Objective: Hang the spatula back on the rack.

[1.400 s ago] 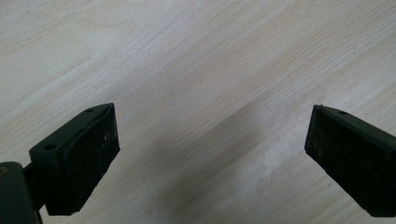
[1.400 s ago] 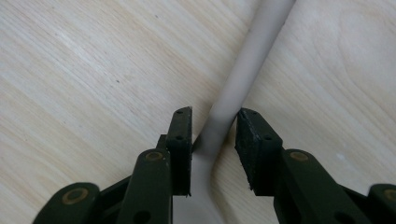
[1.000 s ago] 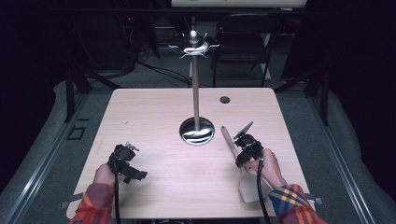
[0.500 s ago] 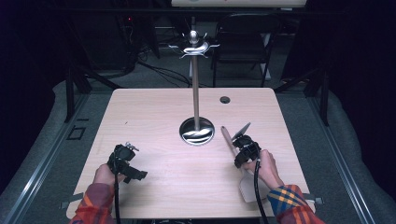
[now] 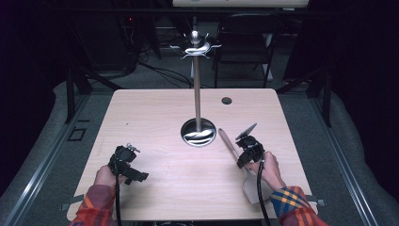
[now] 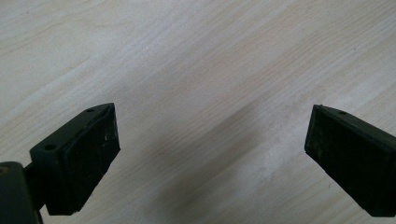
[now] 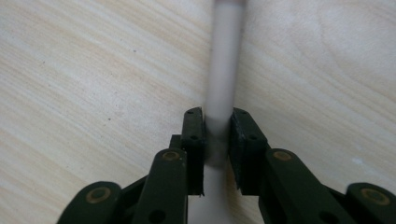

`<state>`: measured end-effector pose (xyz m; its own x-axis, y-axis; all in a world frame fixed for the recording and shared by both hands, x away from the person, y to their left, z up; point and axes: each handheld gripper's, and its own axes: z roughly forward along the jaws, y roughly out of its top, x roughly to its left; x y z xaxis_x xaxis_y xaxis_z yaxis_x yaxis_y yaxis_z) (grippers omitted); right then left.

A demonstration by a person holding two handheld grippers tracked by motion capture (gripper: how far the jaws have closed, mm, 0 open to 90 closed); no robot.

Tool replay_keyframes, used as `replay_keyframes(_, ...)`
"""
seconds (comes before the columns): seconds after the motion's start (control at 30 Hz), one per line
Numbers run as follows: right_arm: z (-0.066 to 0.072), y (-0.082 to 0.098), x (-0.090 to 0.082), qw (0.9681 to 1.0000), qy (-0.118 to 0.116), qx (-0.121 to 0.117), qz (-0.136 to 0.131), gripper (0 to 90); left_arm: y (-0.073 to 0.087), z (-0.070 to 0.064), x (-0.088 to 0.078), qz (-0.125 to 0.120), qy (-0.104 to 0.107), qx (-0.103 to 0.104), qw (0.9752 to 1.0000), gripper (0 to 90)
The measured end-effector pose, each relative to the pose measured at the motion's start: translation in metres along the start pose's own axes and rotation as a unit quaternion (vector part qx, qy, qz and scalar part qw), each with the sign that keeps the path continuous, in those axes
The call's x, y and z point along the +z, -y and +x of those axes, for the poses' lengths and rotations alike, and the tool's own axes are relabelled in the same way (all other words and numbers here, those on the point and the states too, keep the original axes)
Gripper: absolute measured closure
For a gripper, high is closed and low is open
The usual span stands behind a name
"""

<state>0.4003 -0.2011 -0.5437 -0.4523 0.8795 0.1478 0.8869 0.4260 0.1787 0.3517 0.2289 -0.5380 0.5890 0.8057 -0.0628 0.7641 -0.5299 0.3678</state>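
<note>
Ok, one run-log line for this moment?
left claw: open, empty, over table | right claw: shut on pale wooden spatula handle | chrome hook stand: bare

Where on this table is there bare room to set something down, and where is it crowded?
Bare: the far left corner of the table, left of the metal stand, and the near middle between the left gripper and right gripper. Crowded: the right side, where that gripper clamps the spatula beside the stand's base.

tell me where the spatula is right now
The spatula lies on the table's right half in the high view, just right of the stand's round base, its handle clamped between the right gripper's jaws.
</note>
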Motion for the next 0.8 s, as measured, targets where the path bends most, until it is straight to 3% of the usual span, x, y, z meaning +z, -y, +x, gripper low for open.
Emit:
replay_keyframes(0.03, 0.001, 0.001, 0.001, 0.9998, 0.003, 0.009, -0.017, 78.1, 0.0, 0.0, 0.0, 0.001, 0.0, 0.001, 1.0, 3.1)
replay_keyframes(0.1, 0.002, 0.0, -0.003, 0.9998, 0.012, -0.004, -0.016, 78.3, 0.0, 0.0, 0.0, 0.001, 0.0, 0.001, 1.0, 3.1)
replay_keyframes(0.17, 0.004, 0.002, -0.001, 0.9987, -0.005, 0.02, -0.047, 78.2, 0.0, 0.0, 0.0, 0.0, 0.0, 0.0, 1.0, 3.1)
replay_keyframes(0.2, 0.001, 0.0, -0.006, 0.9998, 0.003, -0.002, -0.02, 78.3, 0.0, 0.0, 0.0, 0.0, 0.0, 0.0, 1.0, 3.1)
replay_keyframes(0.37, 0.0, 0.002, -0.011, 0.9997, 0.005, -0.005, -0.023, 78.3, 0.0, 0.0, 0.0, 0.0, 0.0, 0.001, 1.0, 3.1)
replay_keyframes(0.4, 0.001, 0.004, -0.009, 0.9989, 0.0, 0.011, -0.046, 78.3, 0.0, 0.0, -0.001, 0.001, 0.0, 0.0, 1.0, 3.1)
replay_keyframes(0.47, -0.002, 0.003, -0.016, 0.9996, 0.004, -0.003, -0.026, 78.3, 0.0, 0.0, 0.0, 0.0, 0.0, 0.001, 1.0, 3.1)
replay_keyframes(0.63, -0.007, 0.006, -0.025, 0.9992, -0.007, -0.002, -0.04, 78.3, 0.0, 0.0, 0.0, 0.001, -0.001, 0.002, 1.0, 3.1)
replay_keyframes(0.67, -0.007, 0.008, -0.025, 0.9983, -0.005, 0.005, -0.058, 78.3, 0.0, -0.001, 0.0, 0.001, -0.001, 0.002, 1.0, 3.1)
replay_keyframes(0.8, -0.01, 0.008, -0.036, 0.9978, -0.003, -0.007, -0.066, 78.3, 0.0, -0.001, 0.0, 0.001, -0.002, 0.001, 1.0, 3.1)
